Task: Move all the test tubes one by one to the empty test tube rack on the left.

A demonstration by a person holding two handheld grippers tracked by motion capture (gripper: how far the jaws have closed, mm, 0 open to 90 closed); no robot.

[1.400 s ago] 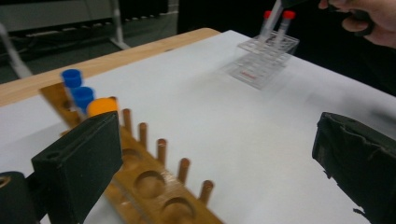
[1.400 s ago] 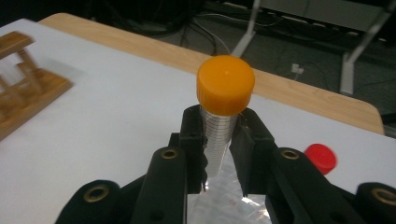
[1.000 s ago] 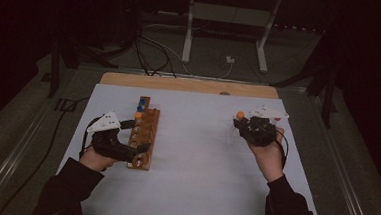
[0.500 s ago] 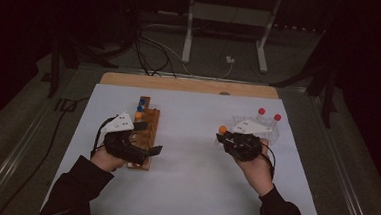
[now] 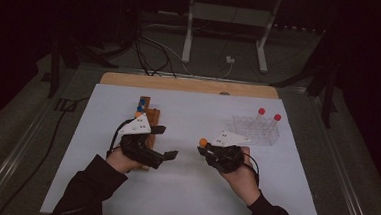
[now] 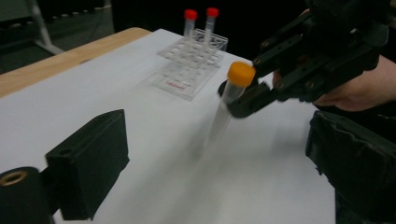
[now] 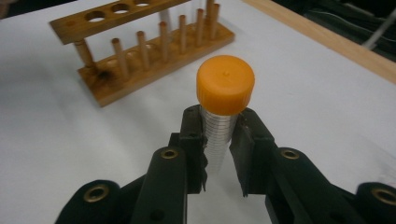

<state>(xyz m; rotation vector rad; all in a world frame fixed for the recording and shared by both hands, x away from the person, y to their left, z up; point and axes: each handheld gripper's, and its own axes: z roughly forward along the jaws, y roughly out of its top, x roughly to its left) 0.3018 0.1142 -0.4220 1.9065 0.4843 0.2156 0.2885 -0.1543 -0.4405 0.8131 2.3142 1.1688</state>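
The right tongs are clenched on a tube with an orange cap, standing nearly upright above the surface; the left tongs gape wide beside it, nearer than either rack.

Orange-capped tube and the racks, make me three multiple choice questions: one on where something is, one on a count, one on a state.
1. Where is the orange-capped tube?
A. in the clear rack
B. between the right tongs' jaws
C. lying on the table

2. How many red-capped tubes stand in the clear rack?
A. two
B. four
C. none

3. How are the left tongs?
A. shut on a tube
B. shut on the wooden rack
C. open

Answers: 1 B, the right tongs clamp it just below the cap. 2 A, two red caps rise above the rack. 3 C, the jaws stand wide apart with nothing between them.
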